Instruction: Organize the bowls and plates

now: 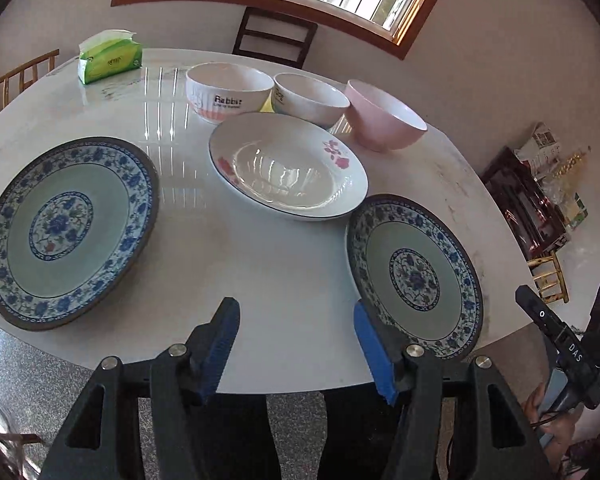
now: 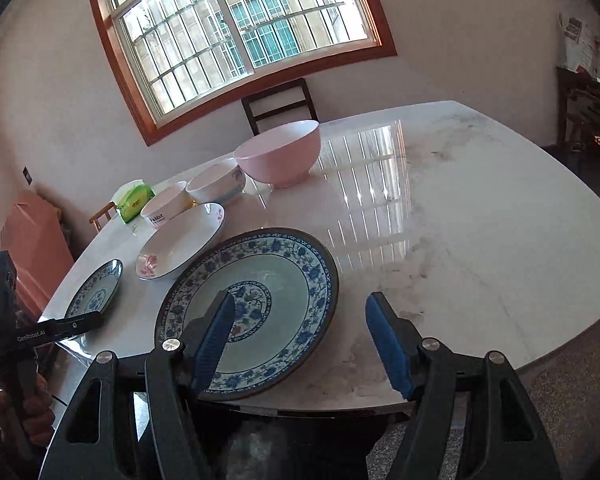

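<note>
**6 dishes out, nothing stacked yet**

3 bowls, the pink bowl (image 1: 384, 122) among them, line up behind the white floral plate (image 1: 288, 166). Blue plates flank it: 1 left (image 1: 70, 232), 1 right (image 1: 416, 276). Left gripper (image 1: 296, 354) and right gripper (image 2: 302, 344) hang spread, empty, likely sizing up a first pick.

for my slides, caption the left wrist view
Open left gripper above a table with three plates and three bowls awaiting sorting.
</note>
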`<state>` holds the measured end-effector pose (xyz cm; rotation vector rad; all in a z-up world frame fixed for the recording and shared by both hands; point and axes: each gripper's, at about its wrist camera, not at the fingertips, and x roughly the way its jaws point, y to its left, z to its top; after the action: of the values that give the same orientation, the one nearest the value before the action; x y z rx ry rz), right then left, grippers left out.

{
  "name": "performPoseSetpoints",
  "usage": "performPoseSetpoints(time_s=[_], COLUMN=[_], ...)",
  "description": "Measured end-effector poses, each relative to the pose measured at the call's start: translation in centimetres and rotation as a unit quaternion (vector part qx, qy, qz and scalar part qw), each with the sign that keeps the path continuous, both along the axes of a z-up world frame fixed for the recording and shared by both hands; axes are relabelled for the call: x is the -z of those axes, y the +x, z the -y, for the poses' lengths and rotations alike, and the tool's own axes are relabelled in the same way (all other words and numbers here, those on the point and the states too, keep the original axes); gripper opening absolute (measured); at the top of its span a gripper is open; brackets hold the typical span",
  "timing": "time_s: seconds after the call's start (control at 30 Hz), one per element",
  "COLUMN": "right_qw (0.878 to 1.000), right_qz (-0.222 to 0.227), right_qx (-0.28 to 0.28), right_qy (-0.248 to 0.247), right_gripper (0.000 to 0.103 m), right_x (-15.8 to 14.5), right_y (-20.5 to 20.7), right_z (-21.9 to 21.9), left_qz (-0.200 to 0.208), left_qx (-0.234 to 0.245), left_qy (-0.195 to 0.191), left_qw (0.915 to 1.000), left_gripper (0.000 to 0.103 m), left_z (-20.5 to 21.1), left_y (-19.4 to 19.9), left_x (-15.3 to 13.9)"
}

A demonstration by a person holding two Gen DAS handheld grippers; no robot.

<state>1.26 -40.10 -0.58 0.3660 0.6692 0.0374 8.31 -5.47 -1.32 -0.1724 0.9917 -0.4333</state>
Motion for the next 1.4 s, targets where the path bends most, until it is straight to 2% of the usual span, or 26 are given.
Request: performPoseSetpoints(time_s=[0.13,0.23,0.43,0.6,0.7,0.77,0.87,1.0,1.07,1.1,1.17,1.3,1.4], right_qw=[1.000,0.999,0.998,0.994,0.991,0.990,0.987,0.985,0.985,0.986,0.987,0.986,0.987], right_qz=[-0.020,-0.030,-0.037,-0.053,-0.061,-0.070,-0.079,-0.083,-0.082,-0.082,-0.080,-0.076,-0.076], right_qx=[-0.007,-0.015,-0.034,-0.062,-0.082,-0.094,-0.113,-0.122,-0.118,-0.115,-0.107,-0.099,-0.095], right_qy=[0.008,0.039,0.043,0.069,0.088,0.083,0.083,0.086,0.091,0.091,0.086,0.107,0.108], right_gripper=[0.066,0.066,0.066,0.065,0.056,0.048,0.040,0.037,0.032,0.030,0.025,0.019,0.018], right_x=[1.8,3.1,3.8,4.6,5.0,5.0,5.1,5.3,5.4,5.4,5.5,5.9,5.9], right_y=[1.0,1.9,4.0,6.0,6.9,7.4,8.0,8.3,8.2,8.1,8.0,7.4,6.6], right_z=[0.7,1.6,2.1,2.5,2.6,2.3,1.9,1.8,2.0,2.1,2.3,3.0,2.7], left_qz=[-0.022,-0.042,-0.072,-0.083,-0.089,-0.088,-0.083,-0.079,-0.075,-0.072,-0.059,-0.050,-0.032], left_qx=[0.012,0.021,0.026,0.029,0.023,0.020,0.016,0.033,0.045,0.053,0.041,0.033,0.032], left_qy=[-0.008,-0.004,-0.009,-0.003,-0.012,-0.018,-0.010,-0.002,0.009,0.015,0.056,0.049,0.059], left_qw=[0.9996,0.9989,0.9970,0.9961,0.9957,0.9958,0.9964,0.9964,0.9961,0.9959,0.9958,0.9970,0.9972], left_gripper=[0.061,0.061,0.061,0.061,0.061,0.061,0.061,0.061,0.059,0.051,0.029,0.027,0.027], left_z=[2.2,3.5,4.8,5.5,5.5,5.6,6.2,7.0,7.9,8.3,8.8,8.4,8.5], left_y=[1.0,1.8,2.8,3.4,3.6,3.8,4.1,3.8,3.6,3.5,3.2,3.0,2.3], left_x=[0.8,1.6,2.6,3.0,3.3,3.2,3.3,3.3,3.3,3.3,3.3,3.4,3.2])
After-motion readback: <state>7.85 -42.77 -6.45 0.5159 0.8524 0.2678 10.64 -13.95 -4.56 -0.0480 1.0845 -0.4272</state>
